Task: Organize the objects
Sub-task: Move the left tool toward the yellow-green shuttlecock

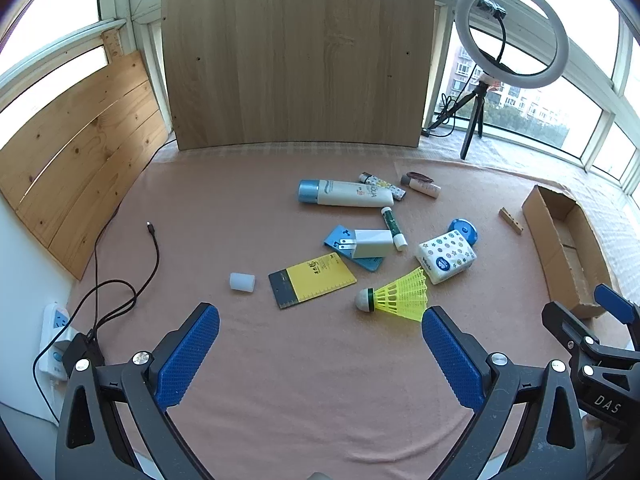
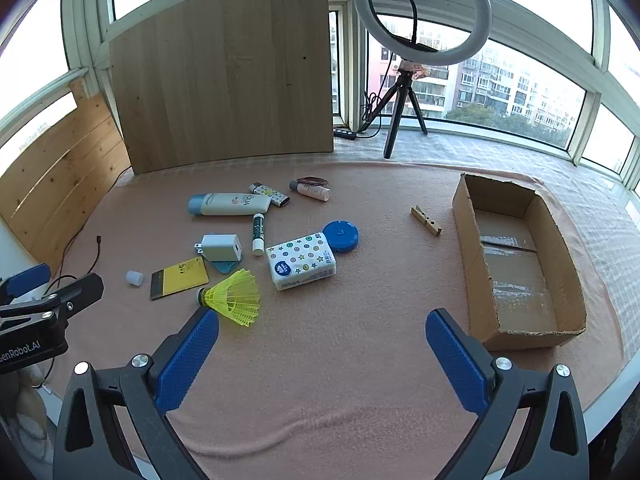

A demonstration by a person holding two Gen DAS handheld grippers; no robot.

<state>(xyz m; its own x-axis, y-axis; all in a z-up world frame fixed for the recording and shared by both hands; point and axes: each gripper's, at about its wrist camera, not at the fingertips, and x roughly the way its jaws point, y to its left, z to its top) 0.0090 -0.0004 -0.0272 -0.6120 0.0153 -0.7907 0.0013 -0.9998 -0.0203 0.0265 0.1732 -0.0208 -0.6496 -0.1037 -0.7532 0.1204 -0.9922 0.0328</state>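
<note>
Small objects lie scattered on a pink cloth (image 1: 304,380). Among them are a yellow shuttlecock (image 1: 398,294) (image 2: 236,298), a tissue pack (image 1: 447,256) (image 2: 302,261), a yellow notepad (image 1: 312,280) (image 2: 180,278), a white charger (image 1: 370,243) (image 2: 220,247), a white lotion tube (image 1: 346,193) (image 2: 230,204) and a blue round tape measure (image 2: 340,235). An open cardboard box (image 2: 520,264) (image 1: 568,248) stands at the right. My left gripper (image 1: 320,328) hangs open and empty just short of the shuttlecock. My right gripper (image 2: 322,332) is open too, empty, between shuttlecock and box.
A ring light on a tripod (image 2: 420,16) stands at the back. A wooden board (image 1: 296,60) leans against the window. A power strip with black cables (image 1: 56,340) lies at the far left. A wooden clothes peg (image 2: 426,220) sits near the box.
</note>
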